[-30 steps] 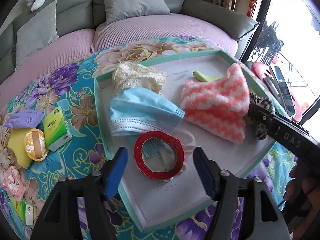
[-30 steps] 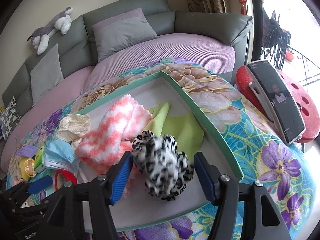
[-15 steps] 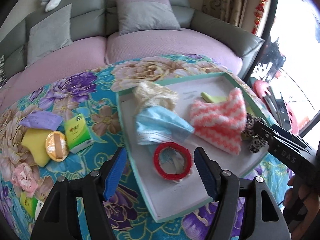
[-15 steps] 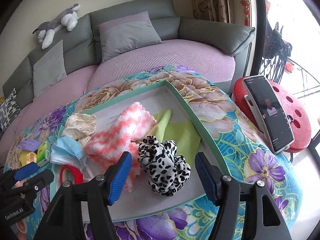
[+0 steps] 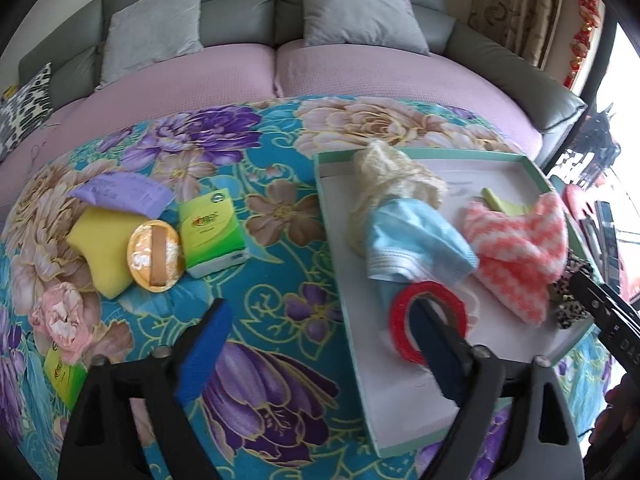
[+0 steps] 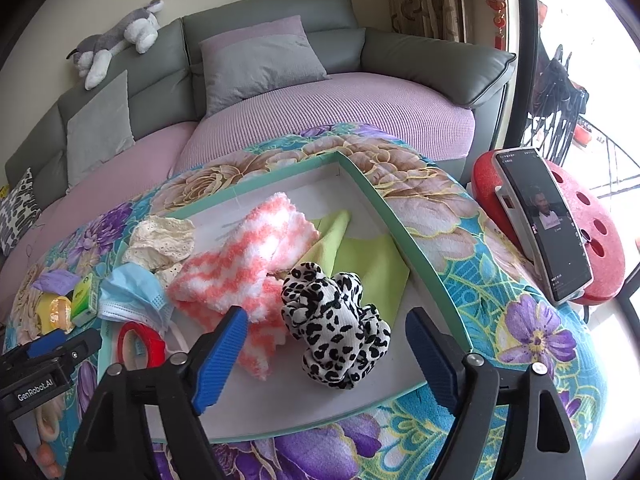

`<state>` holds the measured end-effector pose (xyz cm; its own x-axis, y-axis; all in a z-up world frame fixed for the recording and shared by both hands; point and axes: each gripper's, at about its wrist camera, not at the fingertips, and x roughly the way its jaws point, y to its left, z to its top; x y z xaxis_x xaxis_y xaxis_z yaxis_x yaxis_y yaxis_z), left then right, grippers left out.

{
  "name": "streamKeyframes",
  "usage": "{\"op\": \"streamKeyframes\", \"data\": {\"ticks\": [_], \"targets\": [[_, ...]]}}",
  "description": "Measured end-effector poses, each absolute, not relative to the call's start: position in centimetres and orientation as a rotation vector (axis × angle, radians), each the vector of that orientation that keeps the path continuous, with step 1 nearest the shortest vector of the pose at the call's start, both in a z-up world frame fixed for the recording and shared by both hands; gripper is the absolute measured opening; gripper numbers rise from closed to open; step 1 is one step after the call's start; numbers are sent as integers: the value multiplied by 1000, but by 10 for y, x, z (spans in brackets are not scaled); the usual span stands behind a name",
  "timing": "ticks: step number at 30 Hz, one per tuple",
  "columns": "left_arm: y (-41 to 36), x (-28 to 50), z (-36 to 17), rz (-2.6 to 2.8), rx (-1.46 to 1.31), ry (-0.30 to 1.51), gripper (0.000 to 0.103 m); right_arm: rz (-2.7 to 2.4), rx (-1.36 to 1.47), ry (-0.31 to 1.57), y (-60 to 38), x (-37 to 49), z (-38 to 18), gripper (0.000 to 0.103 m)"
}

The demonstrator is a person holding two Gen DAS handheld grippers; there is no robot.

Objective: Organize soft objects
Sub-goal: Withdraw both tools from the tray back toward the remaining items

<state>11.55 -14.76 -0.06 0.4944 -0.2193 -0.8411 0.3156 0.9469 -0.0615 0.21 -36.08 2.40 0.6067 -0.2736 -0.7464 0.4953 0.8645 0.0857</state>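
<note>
A green-rimmed white tray [image 5: 404, 436] [image 6: 384, 208] lies on the flowered table. In it are a cream lace cloth [image 5: 396, 176] [image 6: 160, 236], a blue face mask [image 5: 416, 244] [image 6: 132, 292], a pink-and-white fluffy cloth [image 5: 520, 248] [image 6: 244, 256], a lime cloth [image 6: 368, 260], a leopard scrunchie [image 6: 332, 320] and a red tape ring [image 5: 428, 320] [image 6: 140, 340]. My left gripper [image 5: 316, 348] is open and empty above the tray's left edge. My right gripper [image 6: 324, 352] is open and empty, just before the scrunchie.
Left of the tray lie a green tissue pack [image 5: 212, 232], a yellow sponge [image 5: 100, 248], a round orange item [image 5: 156, 256], a purple packet [image 5: 120, 192] and a pink cloth flower [image 5: 64, 320]. A phone [image 6: 544, 224] leans on a red stool [image 6: 588, 216] at right. A sofa stands behind.
Both grippers have drawn back from the tray. The left view has swung left, off the red tape ring, and shows more of the items beside the tray.
</note>
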Motion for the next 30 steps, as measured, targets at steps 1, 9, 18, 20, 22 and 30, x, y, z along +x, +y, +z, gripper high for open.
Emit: {"op": "streamKeyframes", "data": {"ticks": [1,9,18,20,22,30], "targets": [[-146,116,-2,-305,107,998,91,-457,294,803,-361,3,24,97],[-132,122,-7,-248,64,990,92,-475,283,825,-361,5,18,103],[-122,122,-4,-227,59,997,92,-469,281,805,-354,3,28,103],[-117,121,0,-216,64,987,92,-438,298,782,-351,1,35,103],[-110,120,5,-204,62,973,92,-421,284,766,-344,1,42,103],[-54,112,30,-68,47,888,92,-265,251,756,-290,20,49,103]]}}
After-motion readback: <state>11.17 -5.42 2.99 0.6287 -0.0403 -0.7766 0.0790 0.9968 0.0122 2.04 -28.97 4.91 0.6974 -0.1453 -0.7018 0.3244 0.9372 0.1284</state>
